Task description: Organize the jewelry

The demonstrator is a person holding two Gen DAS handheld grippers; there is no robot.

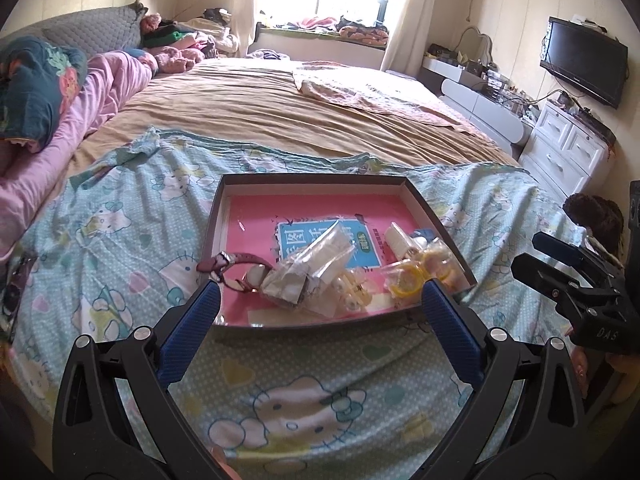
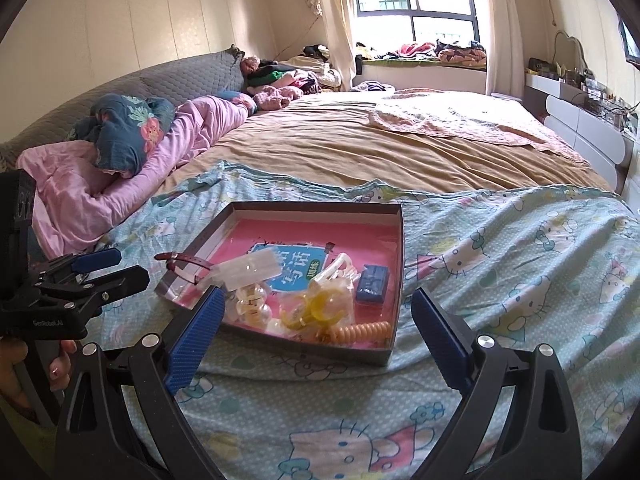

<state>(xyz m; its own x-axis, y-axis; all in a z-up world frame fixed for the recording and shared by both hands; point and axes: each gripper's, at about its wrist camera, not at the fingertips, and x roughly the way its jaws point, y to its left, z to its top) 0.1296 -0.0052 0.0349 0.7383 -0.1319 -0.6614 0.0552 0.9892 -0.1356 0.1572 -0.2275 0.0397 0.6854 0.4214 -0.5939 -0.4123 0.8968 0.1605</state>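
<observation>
A shallow grey box with a pink floor lies on the Hello Kitty sheet; it also shows in the right wrist view. In it are a pink-strapped watch hanging over the left rim, clear plastic bags, yellow rings, a blue case, an orange coil tie and clear beads. My left gripper is open and empty just before the box's near rim. My right gripper is open and empty, its left finger over the box's near left corner.
The box sits on a light blue Hello Kitty sheet over a tan bed. Pink bedding and pillows lie to the left. White drawers and a TV stand to the right.
</observation>
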